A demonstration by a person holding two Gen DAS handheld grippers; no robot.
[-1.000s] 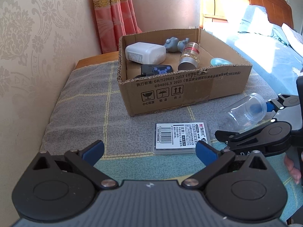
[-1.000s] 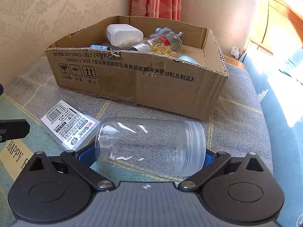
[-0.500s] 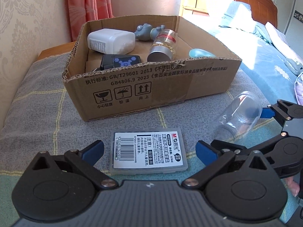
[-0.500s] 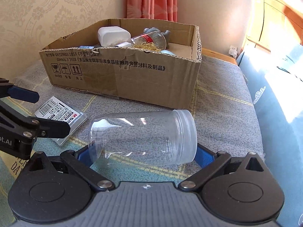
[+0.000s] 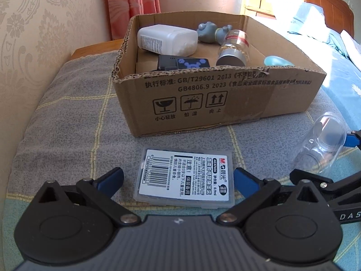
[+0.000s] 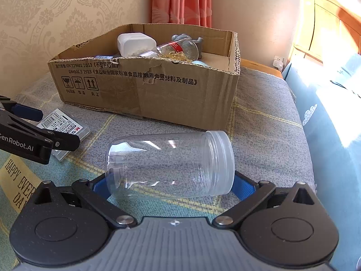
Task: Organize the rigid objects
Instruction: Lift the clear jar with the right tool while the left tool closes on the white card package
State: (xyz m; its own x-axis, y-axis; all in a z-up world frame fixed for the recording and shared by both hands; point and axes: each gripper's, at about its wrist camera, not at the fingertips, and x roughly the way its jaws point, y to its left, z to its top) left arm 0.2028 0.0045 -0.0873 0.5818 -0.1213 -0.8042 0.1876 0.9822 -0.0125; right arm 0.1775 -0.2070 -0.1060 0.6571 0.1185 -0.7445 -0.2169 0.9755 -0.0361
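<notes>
A flat clear case with a barcode label [image 5: 185,178] lies on the blanket between the fingers of my left gripper [image 5: 178,178], which is open. A clear plastic jar [image 6: 169,164] lies on its side, lengthwise between the fingers of my right gripper [image 6: 170,185]. That gripper stands as wide as the left one, a blue pad beside each end of the jar. Just beyond both stands the cardboard box [image 5: 214,103], holding a white bottle [image 5: 167,39], a grey toy [image 5: 209,32], a capsule bottle [image 5: 232,49] and a dark device [image 5: 182,64].
The grey checked blanket [image 5: 67,122] runs to a papered wall [image 5: 33,45] on the left. A pink curtain [image 6: 182,0] hangs behind the box. A bed with blue sheets [image 6: 334,124] and a wooden headboard lies to the right. In the right wrist view the left gripper [image 6: 52,127] sits over the case.
My left gripper has moved up to the labelled case, which now lies between its fingers. The right wrist view shifted a second ago, then held; the jar stayed between its fingers.
</notes>
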